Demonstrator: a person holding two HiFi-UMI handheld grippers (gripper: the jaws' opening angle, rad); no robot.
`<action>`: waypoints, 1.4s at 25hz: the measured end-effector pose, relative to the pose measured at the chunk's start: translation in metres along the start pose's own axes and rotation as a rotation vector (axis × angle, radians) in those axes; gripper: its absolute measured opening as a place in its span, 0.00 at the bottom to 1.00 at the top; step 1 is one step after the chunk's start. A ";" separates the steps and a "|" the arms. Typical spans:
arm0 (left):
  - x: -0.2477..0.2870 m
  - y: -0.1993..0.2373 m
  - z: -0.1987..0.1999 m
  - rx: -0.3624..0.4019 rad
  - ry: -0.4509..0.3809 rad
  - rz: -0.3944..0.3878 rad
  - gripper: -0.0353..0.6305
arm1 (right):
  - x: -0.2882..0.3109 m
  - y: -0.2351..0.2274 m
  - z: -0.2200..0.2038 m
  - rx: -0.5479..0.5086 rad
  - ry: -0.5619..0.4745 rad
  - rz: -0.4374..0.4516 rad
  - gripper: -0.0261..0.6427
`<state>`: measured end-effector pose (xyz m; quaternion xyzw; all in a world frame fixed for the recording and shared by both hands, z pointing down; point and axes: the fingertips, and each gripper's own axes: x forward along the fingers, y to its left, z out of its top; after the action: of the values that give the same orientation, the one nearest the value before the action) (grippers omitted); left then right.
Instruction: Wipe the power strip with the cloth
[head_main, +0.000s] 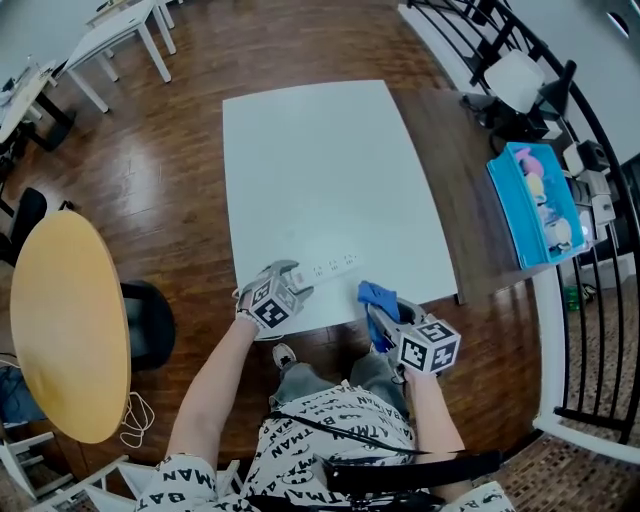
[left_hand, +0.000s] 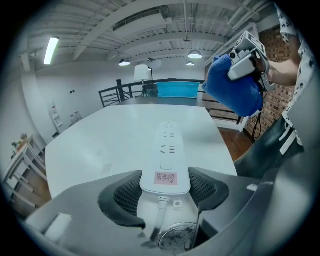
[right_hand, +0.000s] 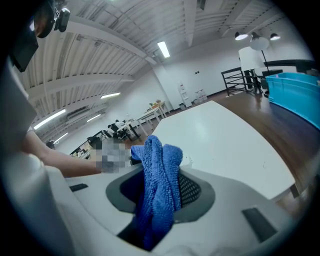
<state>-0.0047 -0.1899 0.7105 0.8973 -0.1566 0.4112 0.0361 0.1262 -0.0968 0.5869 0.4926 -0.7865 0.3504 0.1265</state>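
On my left, the left gripper (head_main: 296, 279) has its jaws narrowed onto the near end of the power strip (head_main: 331, 267), ribbed black pads against both long sides, by the pink label and the cable outlet. I read this as the bracing step: strip pinned, wiping not begun. The strip is a long, smooth, hard white plastic bar with rounded corners, lying flat near the front edge of the matte white table (head_main: 320, 160). Just to its right, held off the tabletop, hangs the cloth (head_main: 377, 296), a soft, looped blue microfibre bunched into folds, and the right gripper (head_main: 384, 318) is clamped tight on it. Next, I would bring that wad down onto the strip's top face and draw it along the sockets.
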 end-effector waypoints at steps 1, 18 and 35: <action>-0.006 0.000 0.003 -0.007 -0.010 0.014 0.48 | 0.001 0.002 0.004 -0.022 0.006 0.018 0.25; -0.118 -0.042 0.063 0.027 -0.030 0.220 0.48 | 0.035 0.133 0.050 -0.597 0.238 0.479 0.25; -0.131 -0.074 0.099 0.132 -0.132 0.261 0.48 | 0.021 0.119 0.038 -0.798 0.257 0.327 0.25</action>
<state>0.0099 -0.1060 0.5516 0.8947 -0.2464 0.3621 -0.0870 0.0191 -0.1047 0.5198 0.2269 -0.9056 0.0934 0.3460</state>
